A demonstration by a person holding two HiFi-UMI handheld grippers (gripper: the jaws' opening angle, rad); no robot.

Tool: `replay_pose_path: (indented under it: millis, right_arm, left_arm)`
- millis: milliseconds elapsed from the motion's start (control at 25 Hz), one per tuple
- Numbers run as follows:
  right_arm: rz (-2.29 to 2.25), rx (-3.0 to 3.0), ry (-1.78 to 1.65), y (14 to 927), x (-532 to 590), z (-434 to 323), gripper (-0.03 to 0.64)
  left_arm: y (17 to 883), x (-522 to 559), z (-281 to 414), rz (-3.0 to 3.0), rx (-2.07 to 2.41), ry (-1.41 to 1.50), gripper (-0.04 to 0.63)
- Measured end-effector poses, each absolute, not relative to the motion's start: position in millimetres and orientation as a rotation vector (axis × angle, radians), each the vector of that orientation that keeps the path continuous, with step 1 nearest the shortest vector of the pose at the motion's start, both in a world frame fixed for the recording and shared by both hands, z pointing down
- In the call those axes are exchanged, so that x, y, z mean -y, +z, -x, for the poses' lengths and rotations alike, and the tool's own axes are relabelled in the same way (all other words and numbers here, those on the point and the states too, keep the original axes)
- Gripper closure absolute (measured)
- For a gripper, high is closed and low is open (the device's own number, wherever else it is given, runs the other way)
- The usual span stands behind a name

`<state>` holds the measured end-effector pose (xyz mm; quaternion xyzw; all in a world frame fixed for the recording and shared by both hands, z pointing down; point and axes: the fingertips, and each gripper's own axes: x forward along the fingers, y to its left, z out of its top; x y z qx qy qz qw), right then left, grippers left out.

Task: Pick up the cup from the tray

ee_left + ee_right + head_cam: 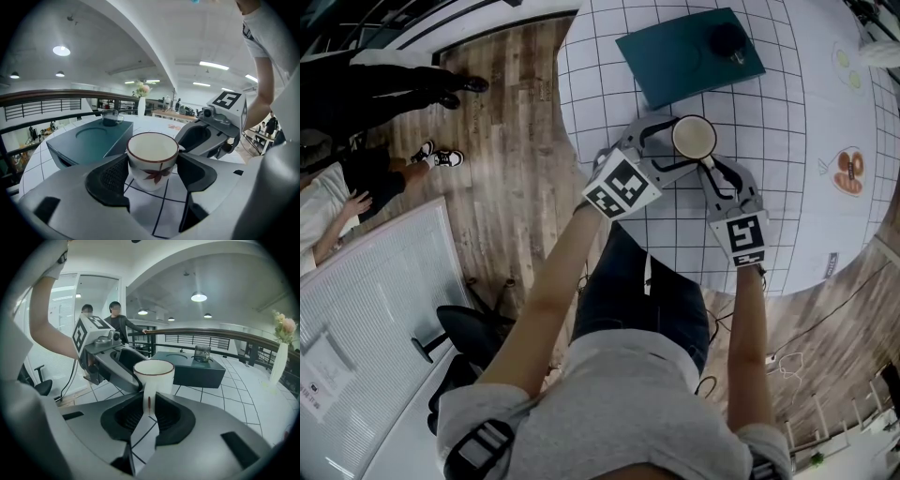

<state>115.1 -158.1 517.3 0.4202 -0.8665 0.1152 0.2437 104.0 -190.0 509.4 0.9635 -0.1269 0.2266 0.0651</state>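
Near the round table's point(787, 141) front edge, head view: white brown-rimmed cup point(694, 138) is between left gripper point(667, 148) and right gripper point(712, 172), well apart from the teal tray point(675, 56) by the far edge. Dark glass point(727, 39) stands at the tray's far right corner.

Left gripper view: jaws spread to cup width, pads pressed on both sides of the cup body, red leaf print facing the camera. Tray lies behind it to the left. Cannot tell if the cup base touches the table.

Right gripper view: jaws narrow, pinched on the cup's handle point(149, 397), bowl just past the tips. Flower vase point(280, 364) stands toward the table's right edge.
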Motion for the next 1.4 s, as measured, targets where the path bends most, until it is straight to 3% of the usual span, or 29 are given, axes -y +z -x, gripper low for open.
replay_pose_path:
  millis: [480, 920, 1120, 1400]
  right_arm:
    - [-1.166, 2.375, 0.322, 523, 154, -116, 0.558]
    - [-1.365, 2.48, 0.431, 486, 150, -130, 0.54]
    - [-1.503, 2.509, 0.403, 456, 157, -139, 0.541]
    - [-1.62, 2.488, 0.333, 435, 191, -150, 0.542]
  left_arm:
    - [513, 185, -106, -2.952, 0.399, 0.683, 0.261]
    - [484, 193, -70, -2.782, 0.596, 0.4, 0.262]
    - [452, 206, -43, -2.714, 0.783, 0.279, 0.349]
    - [412, 220, -40, -2.704, 0.866, 0.14, 0.365]
